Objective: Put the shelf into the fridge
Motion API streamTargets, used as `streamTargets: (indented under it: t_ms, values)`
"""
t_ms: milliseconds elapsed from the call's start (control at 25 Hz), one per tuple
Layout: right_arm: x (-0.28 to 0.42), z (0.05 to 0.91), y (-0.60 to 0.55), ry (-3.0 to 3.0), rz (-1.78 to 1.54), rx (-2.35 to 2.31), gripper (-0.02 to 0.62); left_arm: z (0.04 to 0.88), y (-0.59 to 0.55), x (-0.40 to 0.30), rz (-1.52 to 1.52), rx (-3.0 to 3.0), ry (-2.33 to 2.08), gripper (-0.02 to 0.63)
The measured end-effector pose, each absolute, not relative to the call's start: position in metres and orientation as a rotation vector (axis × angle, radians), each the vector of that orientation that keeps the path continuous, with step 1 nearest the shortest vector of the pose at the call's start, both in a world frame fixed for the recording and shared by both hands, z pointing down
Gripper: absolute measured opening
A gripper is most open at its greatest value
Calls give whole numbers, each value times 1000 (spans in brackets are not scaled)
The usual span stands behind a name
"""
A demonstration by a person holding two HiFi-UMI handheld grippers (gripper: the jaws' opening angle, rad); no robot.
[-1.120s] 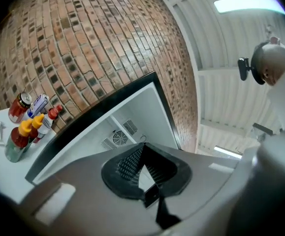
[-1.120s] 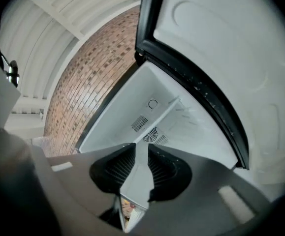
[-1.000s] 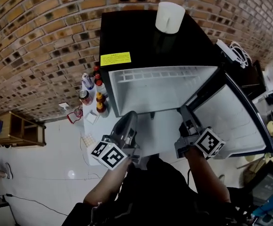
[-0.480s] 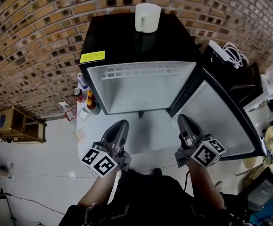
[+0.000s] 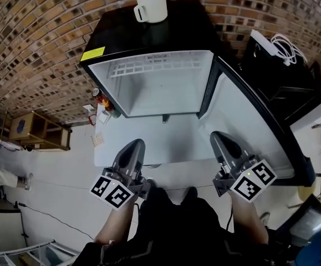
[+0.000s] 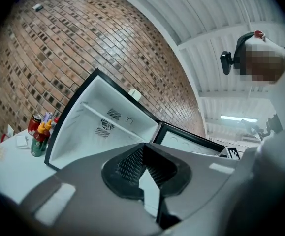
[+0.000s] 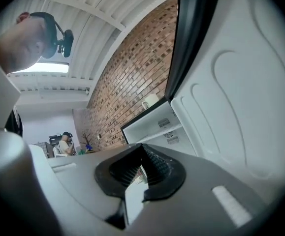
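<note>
The fridge [image 5: 149, 35] stands on the worktop [image 5: 149, 143] against the brick wall [image 5: 38, 37], with its door [image 5: 243, 121] swung out to the right. A mug [image 5: 152, 7] sits on top of the fridge, and a shelf [image 5: 160, 66] lies across the upper part inside. Bottles [image 5: 102, 101] stand on the worktop just left of the fridge. Further left, a wooden crate [image 5: 38, 132] sits on the floor [image 5: 60, 193]. The left gripper [image 5: 133, 147] and right gripper [image 5: 220, 140] hang well apart before the open fridge, the right one beside the door.

Brick wall [image 5: 32, 49], pale, perhaps tiled floor [image 5: 66, 182]
</note>
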State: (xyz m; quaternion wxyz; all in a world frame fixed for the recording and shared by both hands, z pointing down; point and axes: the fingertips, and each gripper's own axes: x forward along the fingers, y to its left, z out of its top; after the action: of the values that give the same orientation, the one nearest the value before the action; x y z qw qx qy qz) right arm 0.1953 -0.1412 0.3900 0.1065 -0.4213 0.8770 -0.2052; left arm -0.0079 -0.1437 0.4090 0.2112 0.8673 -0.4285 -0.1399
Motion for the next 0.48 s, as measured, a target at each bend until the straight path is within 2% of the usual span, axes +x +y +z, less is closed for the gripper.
streamTargets:
  t_ms: [280, 480]
  values:
    - [184, 383, -125, 2557, -579, -1268, 6, 393, -117, -17, -297, 2517, -1157, 2]
    - [162, 384, -114, 2511, -572, -1332, 6, 390, -116, -64, -192, 2555, -1278, 2]
